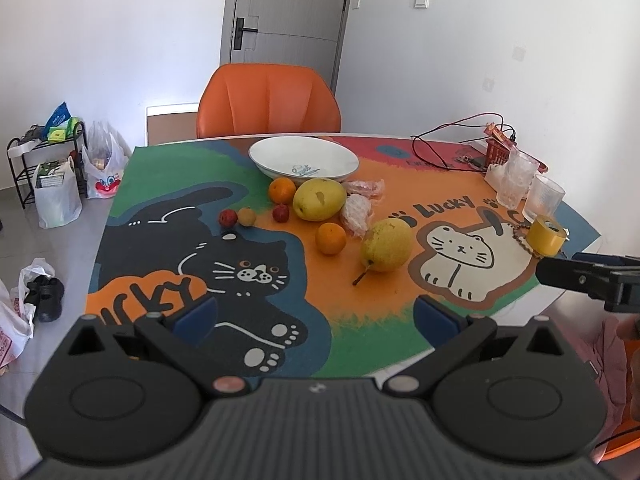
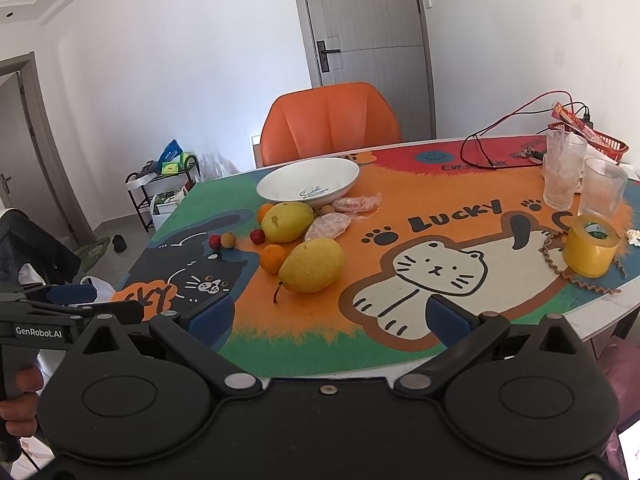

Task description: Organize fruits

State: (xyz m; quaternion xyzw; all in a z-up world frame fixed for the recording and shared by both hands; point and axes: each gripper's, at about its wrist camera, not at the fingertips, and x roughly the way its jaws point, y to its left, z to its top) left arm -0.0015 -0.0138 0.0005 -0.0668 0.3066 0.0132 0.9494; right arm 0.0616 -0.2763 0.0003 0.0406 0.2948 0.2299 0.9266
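Observation:
A white bowl [image 1: 303, 159] [image 2: 308, 179] stands empty at the far side of the cartoon-cat mat. In front of it lie a yellow mango [image 1: 319, 199] [image 2: 289, 216], a yellow pear [image 1: 386, 245] [image 2: 312, 265], two oranges [image 1: 330, 239] [image 1: 282, 190], small red fruits [image 1: 227, 217] [image 1: 281, 213] and a tan one [image 1: 247, 216]. Two plastic-wrapped items [image 1: 357, 210] lie beside the mango. My left gripper [image 1: 316, 316] is open and empty over the near edge. My right gripper [image 2: 330, 318] is open and empty, near the front edge, short of the pear.
A yellow tape roll [image 2: 591, 245], two glasses [image 2: 564, 168], a red basket [image 2: 600, 140] and cables [image 2: 500, 136] sit at the right of the table. An orange chair [image 1: 268, 100] stands behind the table. Bags and a shoe rack [image 1: 44, 160] stand on the floor at left.

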